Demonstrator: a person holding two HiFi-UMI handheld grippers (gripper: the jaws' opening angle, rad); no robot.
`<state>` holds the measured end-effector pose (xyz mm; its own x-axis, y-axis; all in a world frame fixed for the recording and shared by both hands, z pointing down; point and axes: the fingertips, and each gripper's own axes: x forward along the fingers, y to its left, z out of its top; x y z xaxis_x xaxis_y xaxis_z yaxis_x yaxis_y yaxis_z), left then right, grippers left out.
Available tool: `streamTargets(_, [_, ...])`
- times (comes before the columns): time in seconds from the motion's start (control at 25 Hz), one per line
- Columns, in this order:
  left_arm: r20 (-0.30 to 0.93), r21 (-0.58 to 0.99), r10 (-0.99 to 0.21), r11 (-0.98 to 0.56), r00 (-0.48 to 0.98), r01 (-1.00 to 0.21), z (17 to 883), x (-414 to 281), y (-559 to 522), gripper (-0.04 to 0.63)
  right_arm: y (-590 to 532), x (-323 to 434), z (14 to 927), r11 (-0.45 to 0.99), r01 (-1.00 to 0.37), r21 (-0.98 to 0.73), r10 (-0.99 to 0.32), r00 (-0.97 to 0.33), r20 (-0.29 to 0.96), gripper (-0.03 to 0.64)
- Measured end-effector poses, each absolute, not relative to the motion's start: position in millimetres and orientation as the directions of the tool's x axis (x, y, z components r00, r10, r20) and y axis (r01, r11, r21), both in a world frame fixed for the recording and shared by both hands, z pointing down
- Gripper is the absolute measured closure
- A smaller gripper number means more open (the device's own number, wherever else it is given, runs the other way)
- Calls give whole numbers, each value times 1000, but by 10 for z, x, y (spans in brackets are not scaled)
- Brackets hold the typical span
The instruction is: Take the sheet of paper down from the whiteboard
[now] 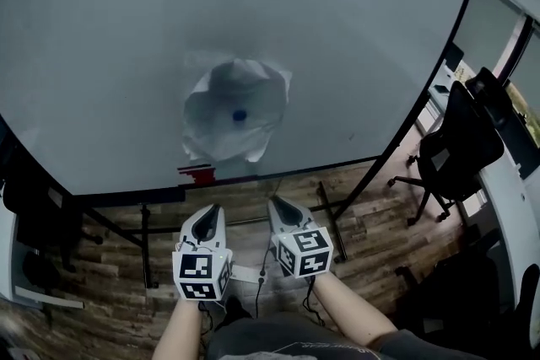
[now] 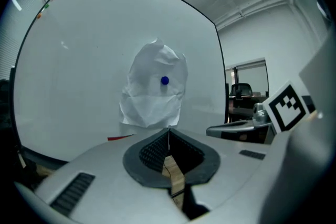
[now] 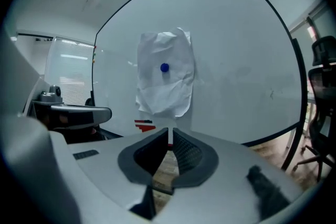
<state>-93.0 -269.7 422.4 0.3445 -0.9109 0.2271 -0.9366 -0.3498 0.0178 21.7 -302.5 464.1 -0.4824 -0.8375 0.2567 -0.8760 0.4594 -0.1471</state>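
A crumpled white sheet of paper [image 1: 234,111] hangs on the whiteboard [image 1: 126,38], pinned by a small blue magnet [image 1: 239,115]. The left gripper view shows the paper [image 2: 154,86] and magnet [image 2: 165,81] straight ahead; the right gripper view shows the same paper [image 3: 165,73] and magnet [image 3: 165,67]. My left gripper [image 1: 212,209] and right gripper [image 1: 276,203] are side by side below the board's lower edge, apart from the paper. Both are shut and hold nothing.
A red eraser-like item [image 1: 197,174] rests on the board's bottom ledge under the paper. The board stands on a black frame [image 1: 333,215] over a wooden floor. A black office chair [image 1: 460,143] and a desk are at the right.
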Motion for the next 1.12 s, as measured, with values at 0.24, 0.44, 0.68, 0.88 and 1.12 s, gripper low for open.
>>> streamTargets(0.24, [203,11,-863,-471,463,-882,4079,-1013,-3082,580,-3375,36,4678,383,-910,-160,-866,-414,281,591])
streamTargets(0.44, [192,9,-804,-572,563,-820,4039,-1026,-3274,580,-3557,-69,4666,326,-929,-174,-886,-365,286,591])
streamTargets(0.68, [187,4,-788,-596,586,-803,4046,-1065,-3464,580,-3684,-157,4705,283,-937,-206,-889,-337,311,577])
streamTargets(0.88, [199,-7,-797,-584,571,-812,4065,-1016,-3530,580,-3797,-192,4823,316,-916,-246,-854,-388,346,489])
streamTargets(1.12, [201,-15,-834,-527,514,-850,4037,-957,-3606,580,-4008,-132,4779,354,-897,-264,-838,-429,336,488])
